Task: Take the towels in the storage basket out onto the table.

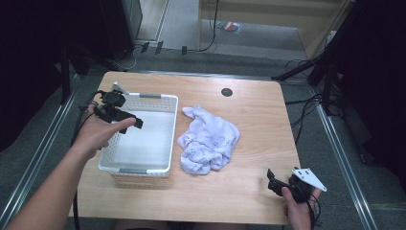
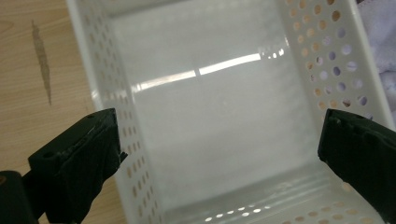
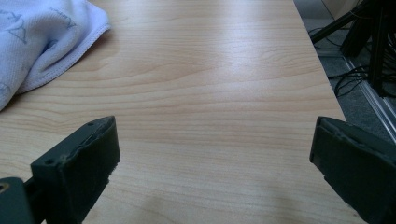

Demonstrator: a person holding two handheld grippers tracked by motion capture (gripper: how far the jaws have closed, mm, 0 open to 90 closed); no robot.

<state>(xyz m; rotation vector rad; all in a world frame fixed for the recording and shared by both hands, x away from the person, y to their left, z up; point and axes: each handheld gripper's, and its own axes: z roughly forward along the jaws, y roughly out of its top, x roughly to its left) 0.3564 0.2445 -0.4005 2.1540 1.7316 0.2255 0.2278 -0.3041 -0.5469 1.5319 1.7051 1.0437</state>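
A white perforated basket (image 1: 170,103) stands on the left half of the wooden table, with nothing inside it (image 2: 210,107). A crumpled pale lilac cloth (image 1: 209,139) lies just right of the basket; its hemmed edge (image 3: 42,42) sits at the upper left of the right gripper view. My left gripper (image 1: 128,120) hovers over the basket's left rim near its far end, jaws wide open, nothing between them (image 2: 219,154). My right gripper (image 1: 273,182) is low at the table's front right corner, open and pointing across bare wood (image 3: 215,149).
A round black cable port (image 1: 227,92) sits near the table's far edge. Floor cables and black stand legs (image 1: 311,67) lie beyond the right side. Metal rails (image 1: 43,143) run along both sides of the table.
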